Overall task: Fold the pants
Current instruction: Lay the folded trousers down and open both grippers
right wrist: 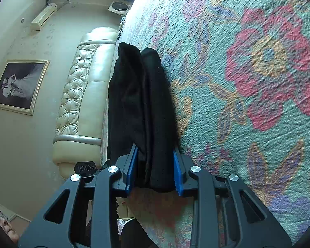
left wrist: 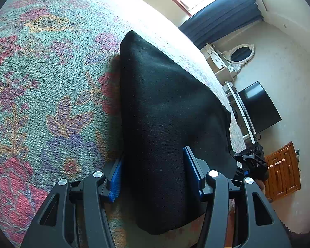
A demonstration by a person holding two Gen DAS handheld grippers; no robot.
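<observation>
The black pants (left wrist: 165, 95) lie folded into a thick bundle on a floral bedspread (left wrist: 41, 82), near the bed's edge. My left gripper (left wrist: 153, 157) has its blue pads (left wrist: 115, 179) against both sides of the bundle's near end, shut on it. In the right wrist view the pants (right wrist: 138, 93) show as two stacked folds, one edge raised off the bedspread (right wrist: 248, 82). My right gripper (right wrist: 155, 148) is shut on that near end, the cloth filling the gap between its pads (right wrist: 177, 171). Each view catches part of the other gripper's body at its side.
A cream tufted headboard (right wrist: 80, 95) and a framed picture (right wrist: 18, 86) stand beyond the bed edge. On the other side are a black TV (left wrist: 258, 107), a wooden cabinet (left wrist: 283, 171), an oval mirror (left wrist: 240, 53) and dark curtains (left wrist: 221, 18).
</observation>
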